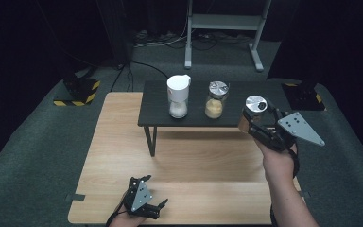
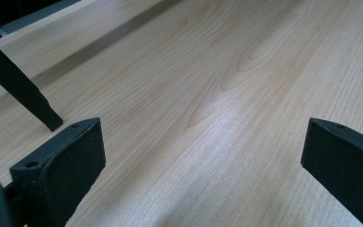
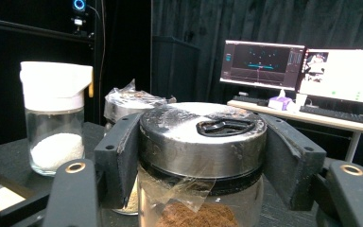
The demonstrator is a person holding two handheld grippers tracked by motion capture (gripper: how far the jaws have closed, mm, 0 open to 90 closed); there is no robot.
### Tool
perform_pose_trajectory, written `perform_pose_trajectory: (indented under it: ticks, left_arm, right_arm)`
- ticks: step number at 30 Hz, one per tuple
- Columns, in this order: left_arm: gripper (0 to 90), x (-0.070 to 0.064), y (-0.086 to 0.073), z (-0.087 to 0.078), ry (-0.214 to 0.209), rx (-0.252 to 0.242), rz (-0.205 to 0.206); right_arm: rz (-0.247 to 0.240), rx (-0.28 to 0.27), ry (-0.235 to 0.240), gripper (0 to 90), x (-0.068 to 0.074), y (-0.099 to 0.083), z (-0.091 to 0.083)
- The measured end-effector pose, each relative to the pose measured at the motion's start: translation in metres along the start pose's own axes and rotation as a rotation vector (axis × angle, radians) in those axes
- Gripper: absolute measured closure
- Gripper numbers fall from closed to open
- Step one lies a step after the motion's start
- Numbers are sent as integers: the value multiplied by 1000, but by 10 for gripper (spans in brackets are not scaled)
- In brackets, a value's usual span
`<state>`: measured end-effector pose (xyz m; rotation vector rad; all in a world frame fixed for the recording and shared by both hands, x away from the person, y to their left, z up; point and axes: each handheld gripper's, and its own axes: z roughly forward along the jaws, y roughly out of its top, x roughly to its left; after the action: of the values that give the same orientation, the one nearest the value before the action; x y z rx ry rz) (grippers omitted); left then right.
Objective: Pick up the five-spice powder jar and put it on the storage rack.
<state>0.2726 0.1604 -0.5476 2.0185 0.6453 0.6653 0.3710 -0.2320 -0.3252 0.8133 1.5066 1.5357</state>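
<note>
My right gripper (image 1: 259,118) is shut on a glass jar (image 1: 251,113) with a silver lid and brown powder inside, held in the air by the right end of the black shelf (image 1: 160,101). In the right gripper view the jar (image 3: 202,142) sits between both jaws, clamped at the lid. My left gripper (image 1: 155,193) rests low near the wooden table's (image 1: 123,142) front edge, open with nothing between its fingers (image 2: 66,161). On the shelf stand a white-lidded jar of white grains (image 1: 178,96) and a silver-lidded jar of yellow grains (image 1: 215,99).
The black shelf stands on thin dark legs (image 1: 150,140) over the back of the table; one leg (image 2: 19,85) appears in the left gripper view. Behind the table are a white desk frame (image 1: 227,28) and cables on the grey floor. Monitors (image 3: 302,71) glow in the background.
</note>
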Motion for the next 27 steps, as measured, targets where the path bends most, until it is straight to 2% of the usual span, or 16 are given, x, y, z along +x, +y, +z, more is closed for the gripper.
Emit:
perform_pose_trajectory:
  ticks: [27]
  left_arm:
    - [7,1,-1,-1,-3,-8,-6]
  right_arm:
    - [20,5,-39,342,-16,-6,29]
